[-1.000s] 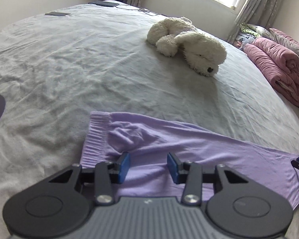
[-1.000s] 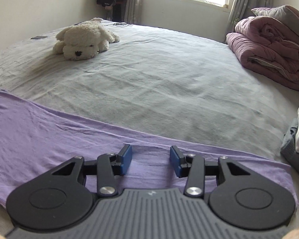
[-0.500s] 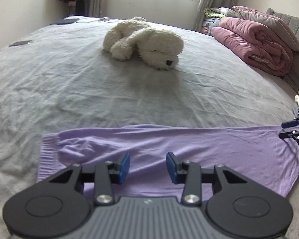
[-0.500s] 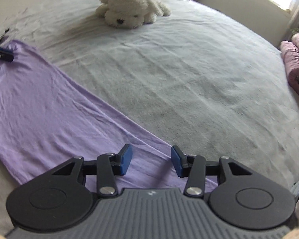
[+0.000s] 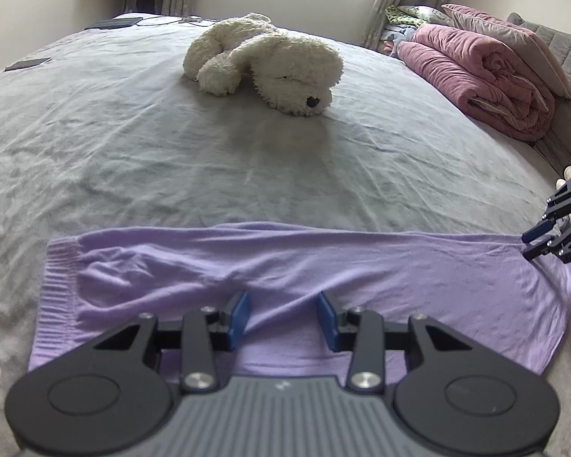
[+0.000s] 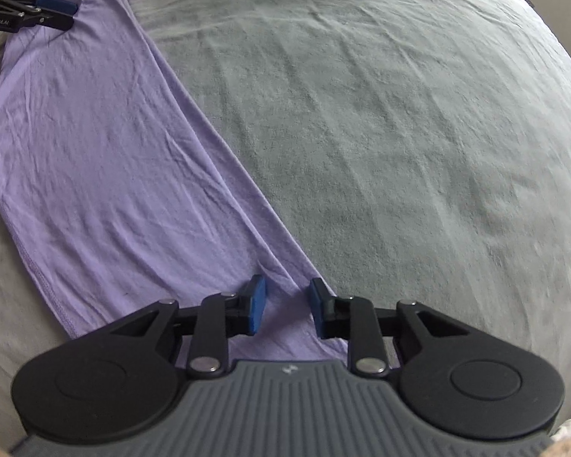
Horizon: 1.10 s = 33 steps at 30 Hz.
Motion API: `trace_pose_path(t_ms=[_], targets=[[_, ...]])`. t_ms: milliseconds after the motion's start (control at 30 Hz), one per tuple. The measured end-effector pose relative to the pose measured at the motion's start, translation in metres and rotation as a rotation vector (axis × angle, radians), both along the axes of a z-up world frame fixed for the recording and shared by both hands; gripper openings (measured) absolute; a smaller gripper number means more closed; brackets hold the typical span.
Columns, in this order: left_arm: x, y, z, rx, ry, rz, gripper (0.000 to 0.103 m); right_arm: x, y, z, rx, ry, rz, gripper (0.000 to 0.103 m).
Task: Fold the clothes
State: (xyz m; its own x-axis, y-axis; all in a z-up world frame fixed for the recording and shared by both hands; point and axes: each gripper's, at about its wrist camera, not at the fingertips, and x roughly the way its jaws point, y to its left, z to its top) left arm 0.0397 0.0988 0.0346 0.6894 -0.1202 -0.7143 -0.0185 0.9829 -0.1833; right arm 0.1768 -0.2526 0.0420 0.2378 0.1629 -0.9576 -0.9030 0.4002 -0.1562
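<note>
A lilac garment (image 5: 323, 266) lies in a long strip on the grey bed sheet (image 5: 133, 152), ribbed band at its left end. My left gripper (image 5: 283, 320) hovers open just above that end, a soft ridge of cloth under the gap. In the right wrist view the same garment (image 6: 95, 133) runs away to the upper left, where the left gripper (image 6: 70, 15) shows. My right gripper (image 6: 287, 304) points steeply down at the near end, jaws closing, the folded edge between the pads with daylight on both sides. From the left wrist view the right gripper (image 5: 529, 243) sits at the strip's far right corner.
A white plush dog (image 5: 278, 64) lies mid-bed beyond the garment. A rolled pink quilt (image 5: 483, 76) and a pillow (image 5: 514, 38) line the right side. A phone (image 5: 28, 64) and a dark tablet (image 5: 114, 23) rest at the far left. Bare grey sheet (image 6: 399, 133) spreads right of the garment.
The right gripper has tipped down and rolled toward the garment's near end, and its jaws have narrowed. The left view swung right early on, then held still with jaws unchanged.
</note>
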Motion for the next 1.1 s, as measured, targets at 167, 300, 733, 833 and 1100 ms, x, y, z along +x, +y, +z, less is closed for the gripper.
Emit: trace_pose_path(t_ms=[167,300,733,833,1100], targets=[[0.0,0.002,0.0,-0.006,0.002,-0.001,0.04,-0.004,0.003,0.0,-0.023,-0.011,0.033,0.005],[0.0,0.003,0.0,-0.012,0.003,0.002,0.04,-0.007,0.001,0.004,-0.031,-0.064,0.045,0.002],[0.0,0.002,0.0,-0.007,0.001,0.001,0.04,-0.013,0.01,-0.002,-0.101,-0.104,0.1,0.031],[0.0,0.001,-0.001,-0.004,0.0,-0.001,0.04,-0.009,0.012,-0.004,-0.115,-0.096,0.1,0.033],[0.0,0.001,-0.001,-0.002,0.0,-0.006,0.04,-0.004,0.002,0.002,-0.031,-0.036,0.043,0.021]])
